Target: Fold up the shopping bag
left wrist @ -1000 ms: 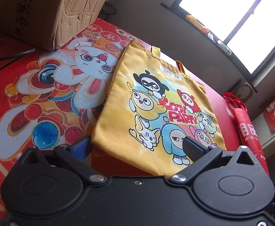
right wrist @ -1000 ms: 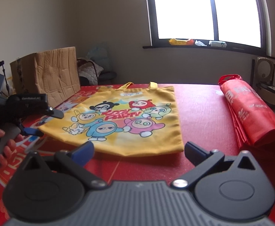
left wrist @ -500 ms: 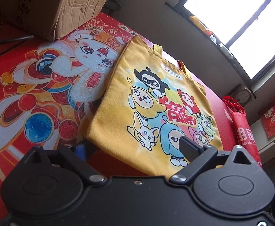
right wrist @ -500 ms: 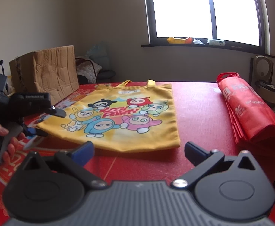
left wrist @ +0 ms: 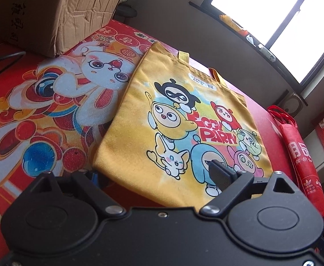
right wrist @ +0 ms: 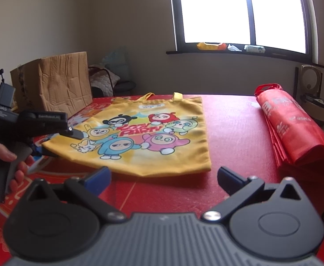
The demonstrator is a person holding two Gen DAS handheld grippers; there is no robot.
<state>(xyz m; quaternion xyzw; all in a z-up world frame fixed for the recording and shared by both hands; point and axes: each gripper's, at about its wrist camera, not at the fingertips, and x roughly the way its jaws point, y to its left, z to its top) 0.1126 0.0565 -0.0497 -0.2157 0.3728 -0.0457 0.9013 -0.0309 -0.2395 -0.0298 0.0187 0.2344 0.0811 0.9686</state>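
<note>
A red table cover [right wrist: 235,133] printed with a cartoon rabbit lies under everything here. My right claw [right wrist: 164,177] hangs just short of the near hem with its jaws wide apart and nothing in them. My left claw [right wrist: 57,141] straddles the near left corner of the yellow shopping bag [left wrist: 184,119], jaws closing, corner between them, pads not yet pressing. The bag lies flat, handles toward the window [right wrist: 239,11]. A rolled red bag [right wrist: 295,135] rests to its right, a cardboard box [right wrist: 53,82] far left.

Home room: festive red tablecloth [right wrist: 235,133], cardboard box [right wrist: 53,82], cluttered windowsill [right wrist: 233,52].
</note>
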